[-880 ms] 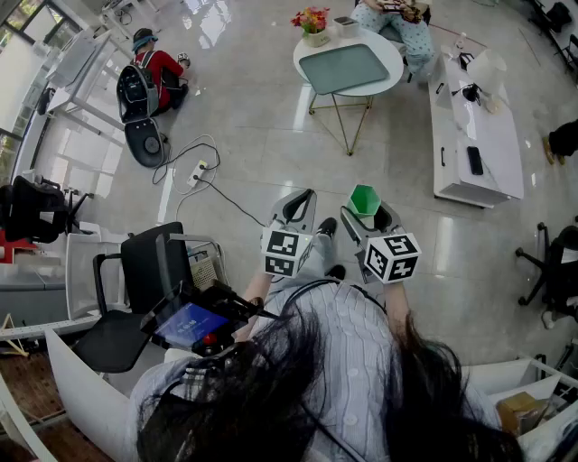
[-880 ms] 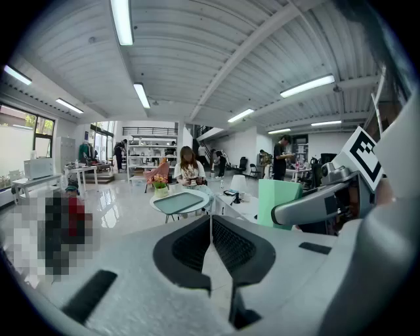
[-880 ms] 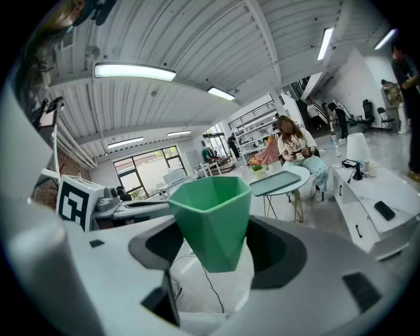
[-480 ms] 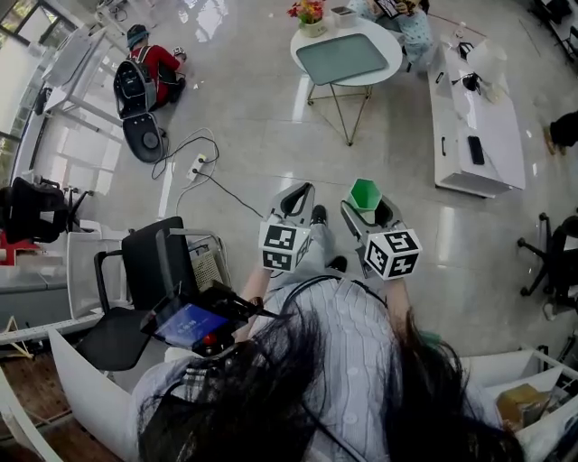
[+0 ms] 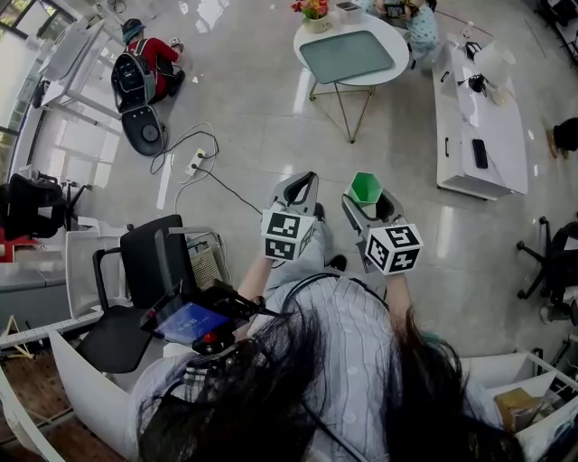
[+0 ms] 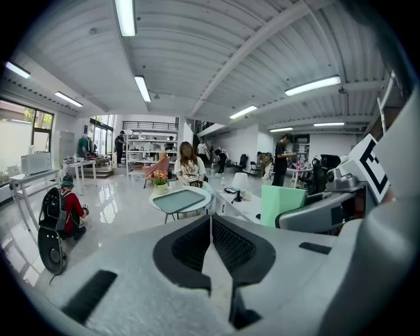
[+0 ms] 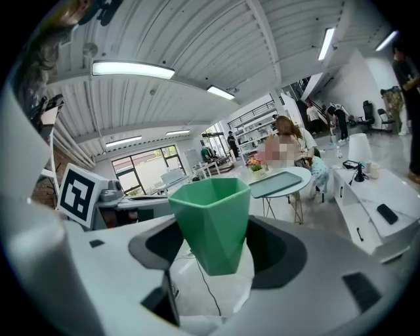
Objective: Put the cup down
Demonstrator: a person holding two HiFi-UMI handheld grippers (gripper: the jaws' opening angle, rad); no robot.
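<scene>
Obs.: green faceted plastic cup (image 7: 211, 222) sits upright, mouth up, between the jaws of the right gripper (image 5: 368, 202). The jaws stand wide and the dark pads bear on the cup's two sides, so it is gripped. The cup is carried in the air, out in front of the person and above the glossy pale floor (image 5: 253, 126); it rests on no surface.

Left gripper (image 6: 210, 220): jaws brought together, ribbed pads meeting, nothing between them. In the head view it is just beside the right gripper, at about the same height, apart from the cup.

Surroundings, head view:
- Round white table on thin gold legs (image 5: 395, 47), well ahead of the grippers, bearing a grey-green rectangular tray (image 5: 343, 56) and a pot of red and orange flowers (image 5: 311, 15) at its far left edge.
- Long white low cabinet (image 5: 479, 135) to the right of the table, small dark items on top.
- Black office chair (image 5: 149, 275) near the person's left side.
- White power strip with black cable (image 5: 196, 168) on the floor, between chair and table.
- Person in a red top (image 5: 155, 60) sitting on the floor, far left.
</scene>
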